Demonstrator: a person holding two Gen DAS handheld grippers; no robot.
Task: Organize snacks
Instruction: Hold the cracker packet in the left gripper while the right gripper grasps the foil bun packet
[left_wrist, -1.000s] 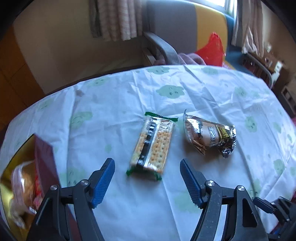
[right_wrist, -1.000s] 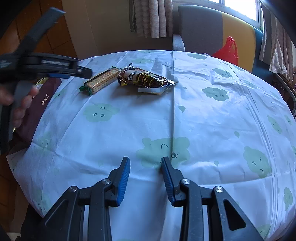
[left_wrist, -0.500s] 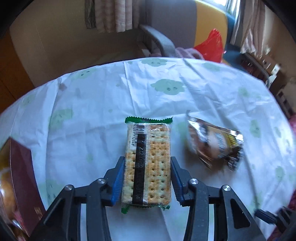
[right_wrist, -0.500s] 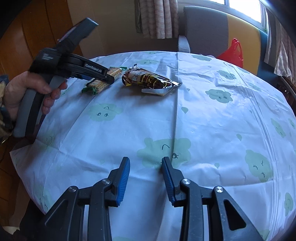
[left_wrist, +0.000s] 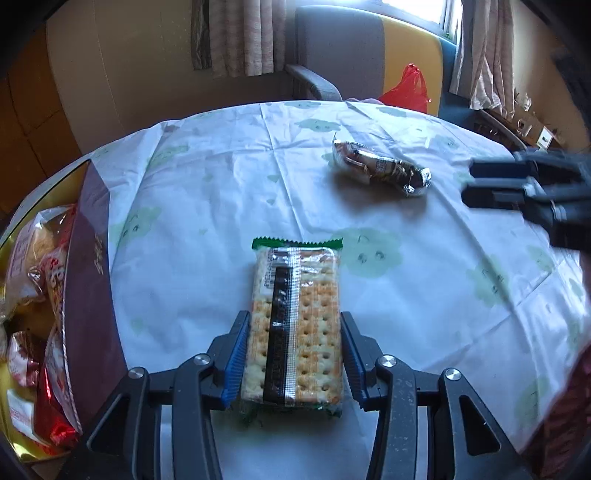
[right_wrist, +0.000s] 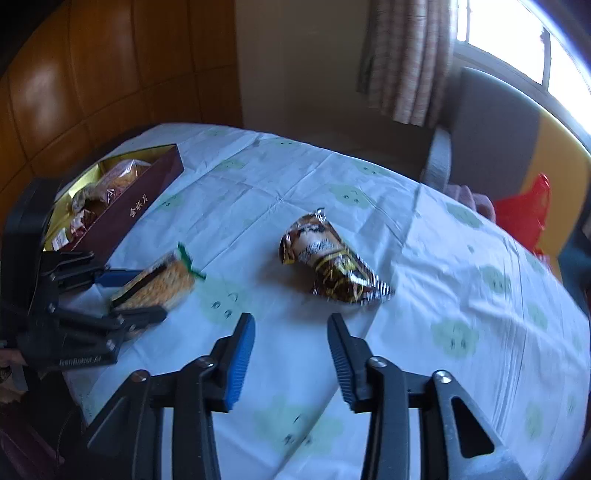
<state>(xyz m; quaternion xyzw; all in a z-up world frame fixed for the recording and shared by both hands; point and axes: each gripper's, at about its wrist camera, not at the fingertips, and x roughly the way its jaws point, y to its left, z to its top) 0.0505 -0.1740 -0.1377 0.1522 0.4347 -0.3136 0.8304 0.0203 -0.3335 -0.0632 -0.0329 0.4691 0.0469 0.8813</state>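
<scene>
My left gripper is shut on a clear pack of crackers with green ends, held just above the tablecloth; it also shows in the right wrist view. A brown and silver foil snack bag lies on the table further off to the right. In the right wrist view that foil bag lies just ahead of my right gripper, which is open and empty. A maroon box with a gold inside holds several wrapped snacks at the left.
The round table wears a white cloth with green cloud faces. A grey and yellow armchair with a red plastic bag stands behind it. The box sits at the table's left edge.
My left gripper has lifted the cracker pack and drawn it back toward the box side. My right gripper has swung left and forward to the foil bag.
</scene>
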